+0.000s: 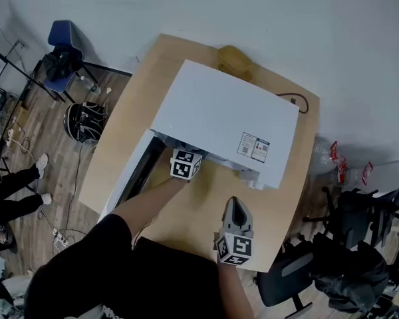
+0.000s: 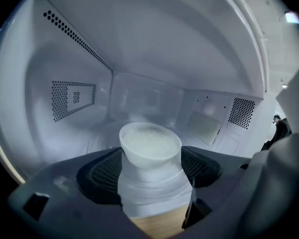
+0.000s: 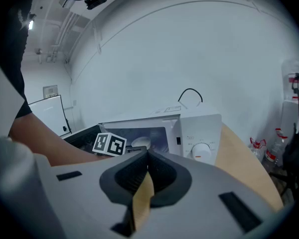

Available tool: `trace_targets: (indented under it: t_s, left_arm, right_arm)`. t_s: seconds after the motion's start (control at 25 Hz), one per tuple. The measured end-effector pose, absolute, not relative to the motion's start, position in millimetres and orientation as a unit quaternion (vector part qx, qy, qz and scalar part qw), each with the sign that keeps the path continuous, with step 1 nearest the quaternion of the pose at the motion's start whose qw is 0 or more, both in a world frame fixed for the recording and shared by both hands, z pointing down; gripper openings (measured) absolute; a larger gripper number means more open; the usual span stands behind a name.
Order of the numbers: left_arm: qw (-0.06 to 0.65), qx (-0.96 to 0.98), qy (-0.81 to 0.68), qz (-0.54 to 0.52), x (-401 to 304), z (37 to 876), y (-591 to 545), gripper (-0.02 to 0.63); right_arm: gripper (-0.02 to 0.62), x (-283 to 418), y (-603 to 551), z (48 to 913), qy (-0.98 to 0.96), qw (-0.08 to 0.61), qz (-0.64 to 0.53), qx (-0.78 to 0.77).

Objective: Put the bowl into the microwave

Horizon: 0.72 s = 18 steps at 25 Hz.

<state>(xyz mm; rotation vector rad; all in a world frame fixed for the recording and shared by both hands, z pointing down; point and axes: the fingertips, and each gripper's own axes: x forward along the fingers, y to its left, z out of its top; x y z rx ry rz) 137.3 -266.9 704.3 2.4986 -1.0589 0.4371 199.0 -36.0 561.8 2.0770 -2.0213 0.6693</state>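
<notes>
"White bowl (image 2: 150, 143), posn at that step?" the checker asked.

"It was inside the microwave (image 1: 226, 118) cavity, approx. centre, over the glass turntable (image 2: 93, 137)," the operator replied. "The left gripper (image 2: 150, 169) was clamped on its lower wall, one jaw each side. Contact betw. bowl base and turntable could not be confirmed from the left gripper view."

"Door?"

"The door (image 1: 136, 175) stood open at the unit's left, above the wooden table (image 1: 130, 105). The person's left forearm (image 1: 149, 201) reached to the opening, and the gripper's marker cube (image 1: 185, 163) sat at the cavity mouth."

"R/H unit?"

"The right gripper (image 3: 144, 159) was idle: jaws together, nothing betw. them. It was held clear of the microwave, near the table's front edge, facing the control knob (image 3: 202, 151) side."

"Progress est.?"

"Judged near complete. Done: door opened, bowl brought inside. Outstanding: seat the bowl if not seated, release the jaws, withdraw the left gripper w/o dragging the bowl. Door closure was not called for by the task sentence."
</notes>
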Motion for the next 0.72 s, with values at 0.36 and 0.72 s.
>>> trace_targets:
  t_s: [0.36,0.72]
  left_arm:
    - [0.199,0.887,-0.381,0.169,145,714,-271,0.365]
    - [0.21,0.889,-0.376,0.158,134,702,-258,0.365]
  right_arm:
    - [0.06,204,-30,565,-0.672,0.087,0.229,0.699]
    - [0.06,197,-18,558,-0.67,0.084,0.225,0.703]
